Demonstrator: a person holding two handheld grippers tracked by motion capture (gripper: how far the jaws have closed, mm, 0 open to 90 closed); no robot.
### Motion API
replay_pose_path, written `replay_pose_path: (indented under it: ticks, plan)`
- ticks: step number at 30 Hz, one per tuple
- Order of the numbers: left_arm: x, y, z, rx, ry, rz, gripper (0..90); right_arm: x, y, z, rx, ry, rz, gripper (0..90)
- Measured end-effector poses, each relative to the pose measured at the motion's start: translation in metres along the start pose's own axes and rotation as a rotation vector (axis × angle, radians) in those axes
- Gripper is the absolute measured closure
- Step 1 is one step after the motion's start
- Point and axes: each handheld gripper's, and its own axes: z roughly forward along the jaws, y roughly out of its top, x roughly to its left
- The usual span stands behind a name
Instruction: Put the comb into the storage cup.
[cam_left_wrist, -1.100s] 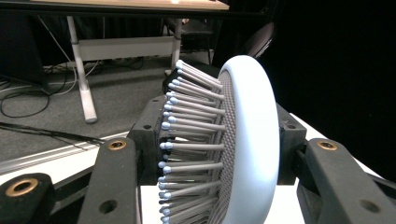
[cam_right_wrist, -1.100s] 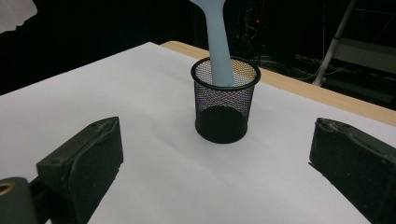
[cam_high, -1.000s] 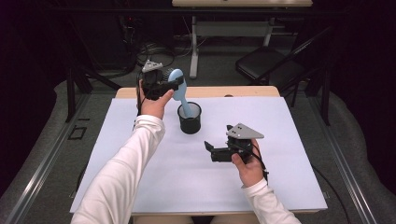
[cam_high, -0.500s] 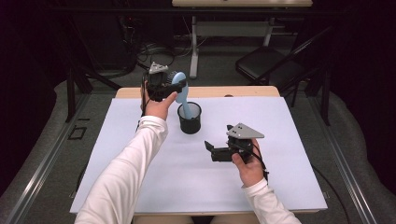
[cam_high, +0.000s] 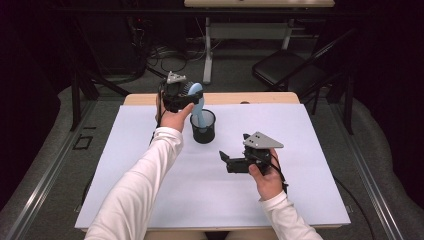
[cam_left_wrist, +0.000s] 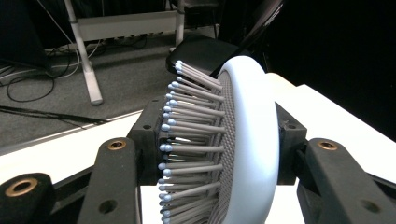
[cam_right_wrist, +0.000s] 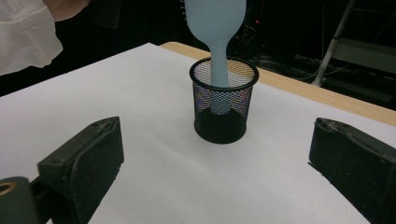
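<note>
A light blue hairbrush (cam_high: 197, 102) stands almost upright, handle down inside a black mesh cup (cam_high: 203, 128) at the far middle of the white-covered table (cam_high: 300, 150). My left gripper (cam_high: 190, 96) is shut on the brush's head above the cup. In the left gripper view, the jaws press the white back and the bristle side of the hairbrush (cam_left_wrist: 247, 140). My right gripper (cam_high: 225, 162) hovers in front of the cup, open and holding nothing. The right gripper view shows the brush handle (cam_right_wrist: 219, 46) ending inside the mesh cup (cam_right_wrist: 224, 107), between the wide-apart jaws.
The table's wooden far edge (cam_high: 260, 98) shows beyond the white sheet. A black chair (cam_high: 285, 70) and a desk's white legs (cam_high: 207, 55) stand on the floor behind, with cables. The person's white sleeve (cam_right_wrist: 23, 32) is at the top left of the right gripper view.
My left hand has come down with the brush, and the handle has sunk from the cup's rim into the cup. The right hand and its gripper have stayed put.
</note>
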Motion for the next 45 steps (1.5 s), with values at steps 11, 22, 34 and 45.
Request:
replay_pose_path:
  ticks: [11,22,34,45]
  plan:
    - [-0.004,-0.006,0.007,0.023,0.007,0.029,49.4,0.000,0.001,-0.001,-0.005,-0.001,-0.004,2.6]
    - [-0.002,-0.012,0.010,0.032,0.013,0.023,48.9,0.001,0.000,-0.001,-0.003,-0.003,-0.008,2.6]
    - [-0.004,-0.014,0.012,0.028,0.012,0.020,47.3,0.002,0.001,-0.001,-0.002,-0.002,-0.010,2.6]
    - [-0.003,-0.014,0.012,0.040,0.008,-0.018,45.9,0.001,0.000,0.000,0.000,-0.001,-0.013,2.6]
